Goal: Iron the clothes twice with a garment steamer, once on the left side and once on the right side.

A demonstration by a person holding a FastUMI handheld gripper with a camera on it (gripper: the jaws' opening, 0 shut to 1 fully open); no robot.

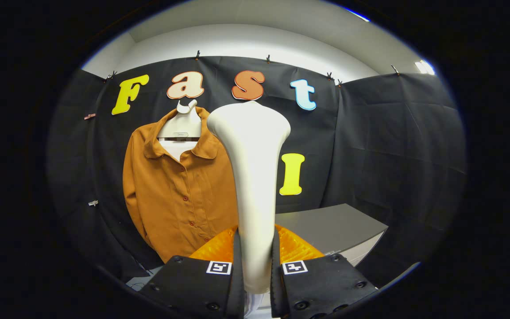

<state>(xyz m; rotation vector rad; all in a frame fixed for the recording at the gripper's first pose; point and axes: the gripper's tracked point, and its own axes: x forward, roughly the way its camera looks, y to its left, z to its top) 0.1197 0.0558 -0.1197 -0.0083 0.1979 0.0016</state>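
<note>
My gripper (255, 266) is shut on the white garment steamer (251, 168), both fingers pressing on its slim handle. The steamer stands upright between the fingers, and its wide head rises in front of the shirt's right side. An orange-brown buttoned shirt (176, 195) hangs on a white hanger (183, 124) against the black wall, beyond the fingers and to the left of the steamer. The steamer covers the shirt's right edge. The head is held apart from the cloth, closer to the camera.
A grey table (334, 226) stands to the right behind the steamer, next to the black wall. Orange ribbed finger pads (297, 248) flank the handle. A pale surface lies low under the shirt's hem.
</note>
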